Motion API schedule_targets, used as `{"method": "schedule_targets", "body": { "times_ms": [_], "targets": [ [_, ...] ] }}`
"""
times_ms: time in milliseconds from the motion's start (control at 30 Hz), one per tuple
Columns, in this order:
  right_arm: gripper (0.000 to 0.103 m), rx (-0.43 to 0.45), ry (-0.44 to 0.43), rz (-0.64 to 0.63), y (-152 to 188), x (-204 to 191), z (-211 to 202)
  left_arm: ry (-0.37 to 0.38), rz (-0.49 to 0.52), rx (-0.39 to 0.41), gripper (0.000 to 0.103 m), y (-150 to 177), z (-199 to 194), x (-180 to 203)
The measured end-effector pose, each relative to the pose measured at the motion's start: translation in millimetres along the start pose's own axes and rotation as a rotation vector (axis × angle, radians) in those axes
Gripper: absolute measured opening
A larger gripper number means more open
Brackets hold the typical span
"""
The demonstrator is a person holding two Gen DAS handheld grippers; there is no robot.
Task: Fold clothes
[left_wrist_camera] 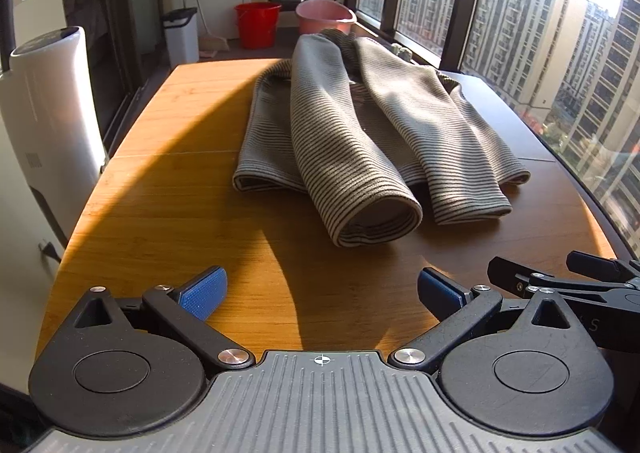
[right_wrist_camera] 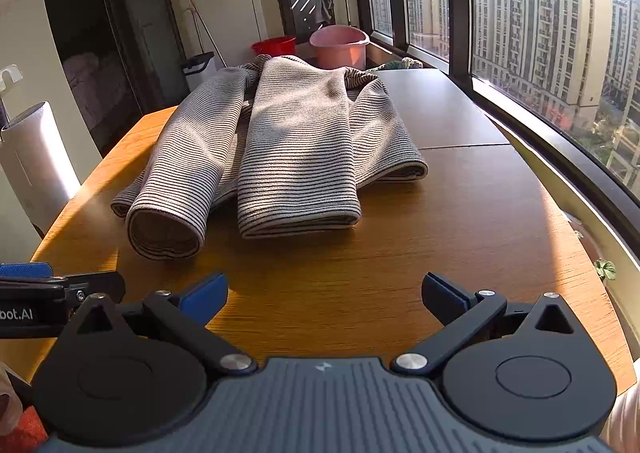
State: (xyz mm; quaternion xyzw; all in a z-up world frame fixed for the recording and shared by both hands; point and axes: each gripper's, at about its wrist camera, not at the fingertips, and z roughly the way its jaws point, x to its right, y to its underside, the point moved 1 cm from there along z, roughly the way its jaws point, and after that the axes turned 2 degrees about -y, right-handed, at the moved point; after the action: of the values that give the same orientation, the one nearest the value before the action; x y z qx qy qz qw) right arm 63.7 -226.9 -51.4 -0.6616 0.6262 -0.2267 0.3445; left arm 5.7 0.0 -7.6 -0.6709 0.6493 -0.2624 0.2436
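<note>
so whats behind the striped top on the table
Behind the striped top stand a pink basin and a red bucket, both on the floor past the wooden table. The top hides their lower parts in the right wrist view.

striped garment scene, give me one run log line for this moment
left gripper: open, empty | right gripper: open, empty | striped garment: partly folded on wooden table, untouched | both grippers short of it

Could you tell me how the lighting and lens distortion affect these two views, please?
Left wrist view: hard sunlight stripes the table, a curved shadow crosses it, the sky beyond the window is blown out. Right wrist view: the striped garment is sunlit and sharp, the table edge bows from fisheye. Both grippers, left and right, stand open.
</note>
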Motion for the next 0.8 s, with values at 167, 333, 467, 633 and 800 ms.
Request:
{"method": "schedule_targets", "body": {
  "times_ms": [167,333,467,633,800],
  "targets": [
    [0.103,-0.006,-0.012,0.027,1.8,2.1,-0.4,-0.003,0.005,0.018,0.103,2.5,-1.9,-1.5],
    [0.103,-0.015,-0.011,0.031,4.0,-1.9,-0.9,-0.006,0.003,0.001,0.103,-0.7,-0.6,-2.9],
    [0.103,-0.037,-0.014,0.03,1.4,0.8,0.9,-0.008,-0.006,0.002,0.103,0.8,-1.0,-3.2],
    [0.103,-0.056,-0.008,0.026,0.7,-0.2,5.8,0.0,-0.019,-0.005,0.103,0.5,1.1,-6.1],
    [0.103,-0.056,-0.004,0.018,1.3,-2.1,5.1,0.004,-0.023,-0.004,0.103,0.4,1.3,-7.5]
  ]
}}
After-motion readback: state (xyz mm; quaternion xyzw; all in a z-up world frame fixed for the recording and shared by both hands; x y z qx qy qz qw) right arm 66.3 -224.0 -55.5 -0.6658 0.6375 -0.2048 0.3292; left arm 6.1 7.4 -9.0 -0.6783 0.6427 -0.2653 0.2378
